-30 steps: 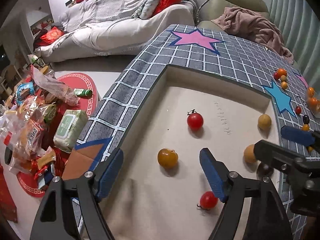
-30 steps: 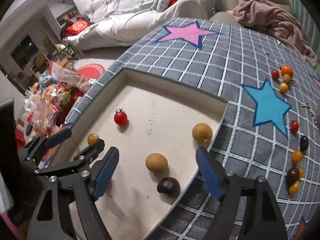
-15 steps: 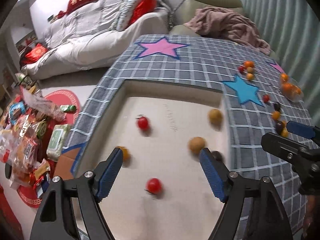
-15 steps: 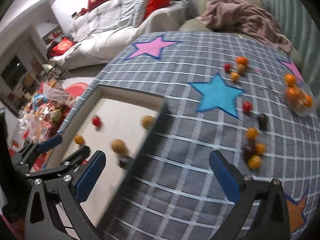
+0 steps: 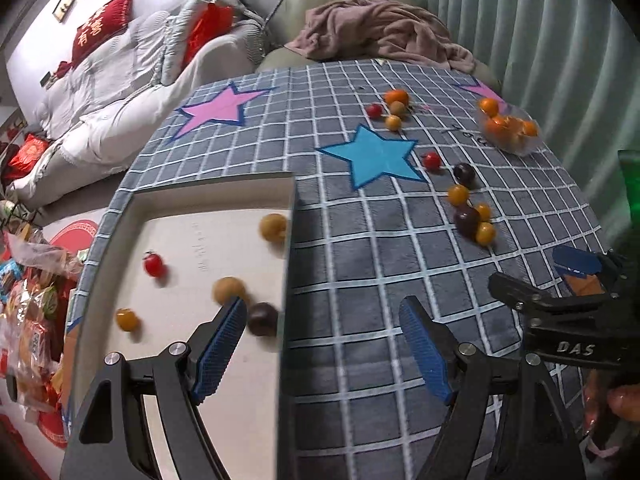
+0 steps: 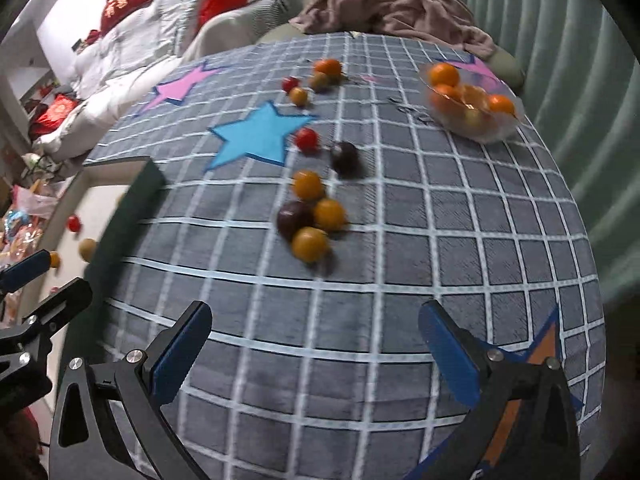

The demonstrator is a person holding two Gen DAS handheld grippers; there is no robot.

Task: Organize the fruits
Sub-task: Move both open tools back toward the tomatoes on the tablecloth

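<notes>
**Both grippers empty, swinging off the tray toward the loose fruit**

The landmark is the light blue star [image 6: 258, 134] sewn into the grey checked cloth [image 6: 400, 240].

The shallow beige tray [image 5: 200, 200] lies to the star's left, a few small fruits already scattered on its floor, which suggests it is where the sorted ones go. Below and right of the star sits a tight cluster of yellow-orange and dark purple cherry-tomato-like fruits [image 6: 310, 216], with a red one [image 6: 306, 139] and a dark one [image 6: 346, 156] just by the star's right point. Beyond the star is another small group [image 6: 316, 78], and far right a clear plastic bowl of orange fruits [image 6: 470, 106].

The right gripper [image 6: 316, 356] has just been opening; its blue-padded jaws now stand fully spread over bare cloth, short of the cluster, nothing between them. That looks like readiness for the next pick. The left gripper [image 5: 324, 344] also has its jaws apart and empty, straddling the tray's right wall.

Motion blur smears the tray fruits, so their kinds are uncertain. The tray's near end is cut off behind the gripper arms.
</notes>
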